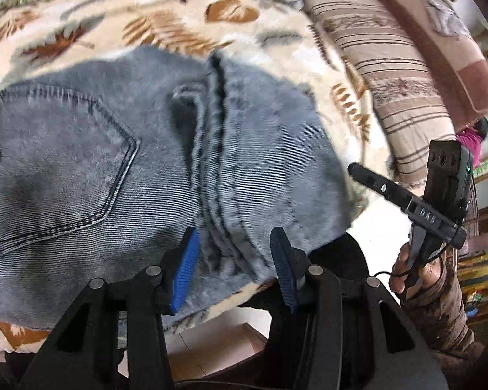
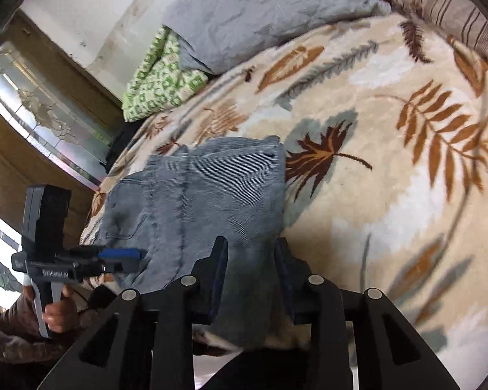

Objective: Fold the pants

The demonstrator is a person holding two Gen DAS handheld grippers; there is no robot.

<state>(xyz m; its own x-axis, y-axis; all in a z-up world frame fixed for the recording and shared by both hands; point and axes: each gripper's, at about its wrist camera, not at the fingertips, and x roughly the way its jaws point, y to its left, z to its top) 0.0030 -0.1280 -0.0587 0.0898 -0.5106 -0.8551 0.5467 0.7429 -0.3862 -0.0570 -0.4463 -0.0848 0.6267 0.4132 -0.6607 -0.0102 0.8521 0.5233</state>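
Faded blue jeans (image 1: 120, 175) lie folded on a leaf-patterned blanket (image 1: 185, 22); a back pocket faces up at the left and a thick seam runs down the middle. My left gripper (image 1: 234, 269) is open, its blue pads straddling the seam at the near edge of the jeans. In the right wrist view the jeans (image 2: 211, 195) form a folded stack, and my right gripper (image 2: 250, 276) is open at their near right corner. The right gripper also shows in the left wrist view (image 1: 406, 198), off the bed's edge. The left gripper shows in the right wrist view (image 2: 120, 256).
A striped pillow (image 1: 390, 74) and a pink blanket (image 1: 452, 39) lie at the right of the bed. A grey pillow (image 2: 260, 9) and a green-patterned cloth (image 2: 159, 78) lie at the far end. The bed edge and floor (image 1: 211, 351) are just below the grippers.
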